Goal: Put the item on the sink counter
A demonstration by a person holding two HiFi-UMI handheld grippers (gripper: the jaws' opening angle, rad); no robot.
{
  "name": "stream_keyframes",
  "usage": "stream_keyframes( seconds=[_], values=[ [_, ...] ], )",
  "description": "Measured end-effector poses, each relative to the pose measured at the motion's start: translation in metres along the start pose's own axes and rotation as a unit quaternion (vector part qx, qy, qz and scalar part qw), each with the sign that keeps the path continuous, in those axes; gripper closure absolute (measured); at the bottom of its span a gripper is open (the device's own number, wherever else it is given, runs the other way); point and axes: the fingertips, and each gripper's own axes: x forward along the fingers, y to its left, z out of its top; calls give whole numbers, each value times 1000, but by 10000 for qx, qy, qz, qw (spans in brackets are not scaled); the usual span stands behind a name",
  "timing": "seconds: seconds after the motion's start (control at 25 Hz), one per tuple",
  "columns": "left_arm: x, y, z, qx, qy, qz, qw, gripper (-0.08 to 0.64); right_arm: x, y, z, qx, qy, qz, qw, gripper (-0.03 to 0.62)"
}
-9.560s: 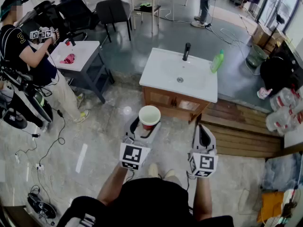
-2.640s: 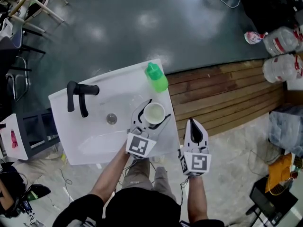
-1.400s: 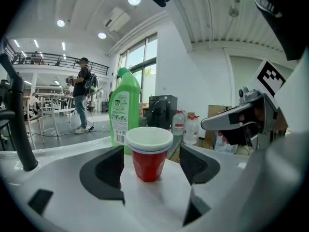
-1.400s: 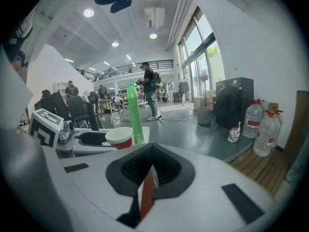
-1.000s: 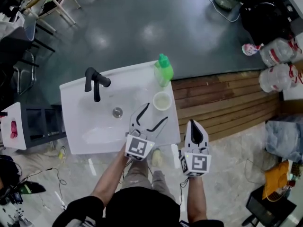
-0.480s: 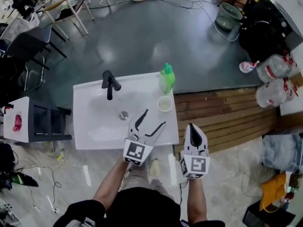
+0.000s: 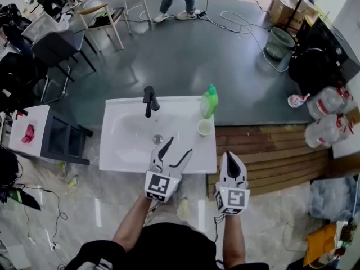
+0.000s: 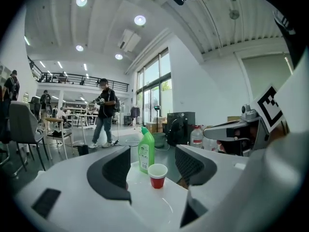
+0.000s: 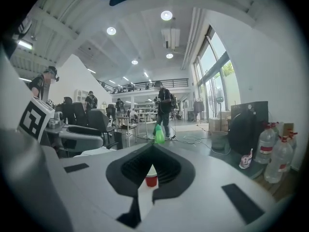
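Observation:
A red paper cup (image 7: 205, 127) with a white inside stands upright on the right side of the white sink counter (image 7: 115, 161), just in front of a green bottle (image 7: 209, 101). My left gripper (image 7: 176, 152) hovers over the counter's near edge, short of the cup and apart from it. Its jaws are closing with nothing between them. In the left gripper view the cup (image 8: 157, 175) and the bottle (image 8: 146, 150) show beyond the two jaws. My right gripper (image 7: 231, 158) is shut and empty, off the counter's near right corner. The cup (image 9: 151, 179) shows past its tips.
A black faucet (image 7: 149, 100) stands at the back of the basin, with the drain (image 7: 158, 139) in the middle. A wooden platform (image 7: 264, 145) lies to the right, large water bottles (image 7: 326, 117) beyond it. A small table (image 7: 28, 134) with a pink cloth stands to the left.
The cup, carried in my left gripper earlier, now stands free on the counter. My left gripper has drawn back toward me and its jaws have narrowed. The view has pulled back from the sink.

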Motion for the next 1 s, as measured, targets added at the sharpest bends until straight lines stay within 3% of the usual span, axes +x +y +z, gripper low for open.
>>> stream_keyframes(
  seconds=[0.48, 1.0],
  values=[
    [-84, 13, 22, -25, -215, 602, 9980, 394, -36, 47, 31, -56, -292, 380, 9988, 594],
    [-163, 16, 28, -135, -209, 1201, 9925, 473, -69, 97, 48, -227, -453, 851, 9951, 594]
  ],
)
